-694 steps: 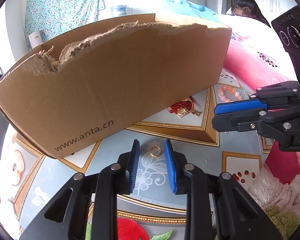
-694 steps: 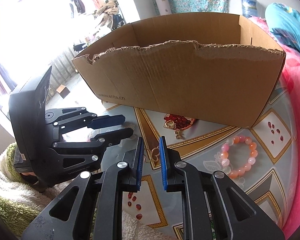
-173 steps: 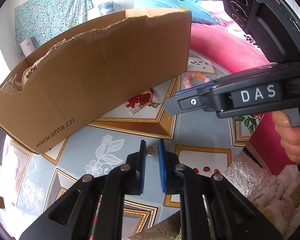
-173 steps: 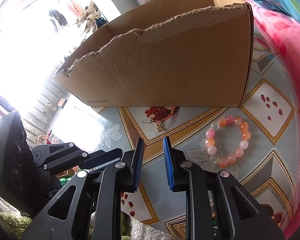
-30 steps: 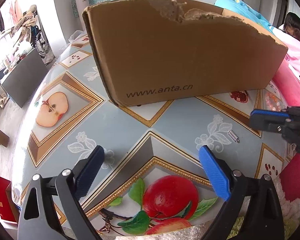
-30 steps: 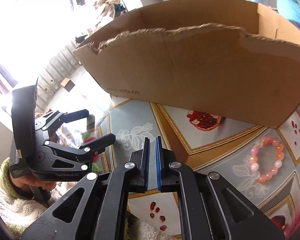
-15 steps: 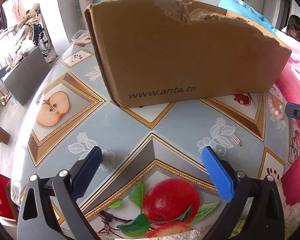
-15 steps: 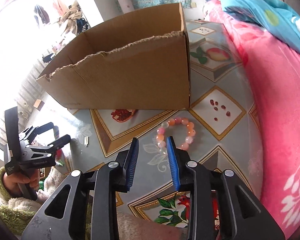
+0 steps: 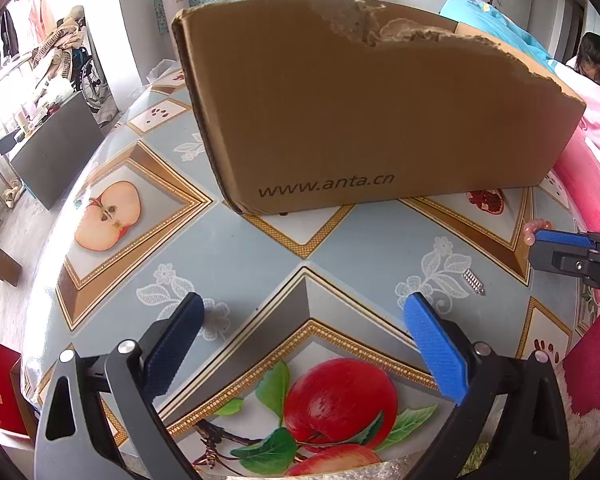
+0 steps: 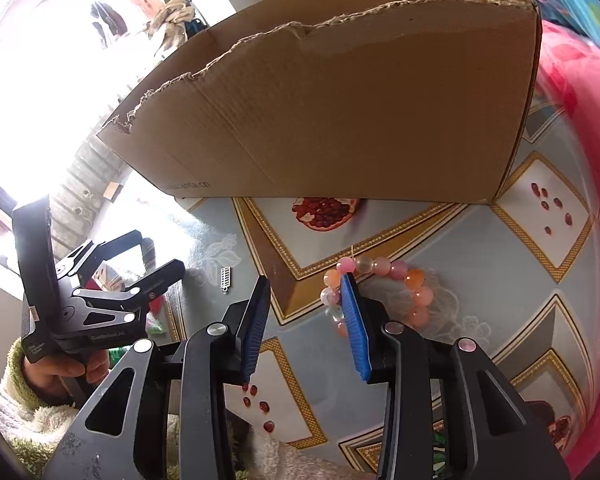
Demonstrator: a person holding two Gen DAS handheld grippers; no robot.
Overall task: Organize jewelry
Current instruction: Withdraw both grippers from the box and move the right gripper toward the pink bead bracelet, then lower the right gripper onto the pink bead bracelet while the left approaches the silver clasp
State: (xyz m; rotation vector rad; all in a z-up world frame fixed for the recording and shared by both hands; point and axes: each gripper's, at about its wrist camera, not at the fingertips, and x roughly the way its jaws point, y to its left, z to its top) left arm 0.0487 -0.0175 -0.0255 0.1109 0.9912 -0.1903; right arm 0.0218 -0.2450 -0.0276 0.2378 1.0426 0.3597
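Standing across the patterned tablecloth (image 9: pixel 260 248), the torn cardboard box (image 10: pixel 340 112) walls off the far side. Right gripper (image 10: pixel 306 320): jaws have just been opening, nothing pinched; its right pad overlaps the pink bead bracelet (image 10: pixel 414 280) lying flat. Left gripper (image 9: pixel 304 344): jaws spread wide, empty. A small silver charm (image 9: pixel 473 281) lies between the two.

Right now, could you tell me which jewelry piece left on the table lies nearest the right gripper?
The pink-and-orange beaded bracelet, right at the right gripper's fingertip; the small silver bar charm lies farther left.
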